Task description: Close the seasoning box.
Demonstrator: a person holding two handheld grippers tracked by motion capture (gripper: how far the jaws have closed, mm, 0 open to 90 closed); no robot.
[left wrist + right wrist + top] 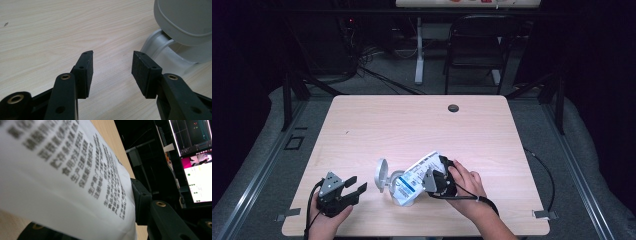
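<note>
Your right tongs (pixel 438 181) are gripping the white container (pixel 414 179) by its labelled body; it is lying tilted on the counter (pixel 412 125), flip lid (pixel 382 174) open. Your left tongs (pixel 354 188) are standing wide and empty nearby. The smooth, probably light plastic wall is likely slippery: keep gripping mid-body.

High view: fixed overhead, facing forward-down over table (pixel 412 120). Left gripper view: low, along left gripper (pixel 112 70), close to tabletop; open lid (pixel 185 20) ahead-right, shared with high view. Right gripper view: pressed against white container (pixel 62 177), right gripper (pixel 135 200) alongside.
</note>
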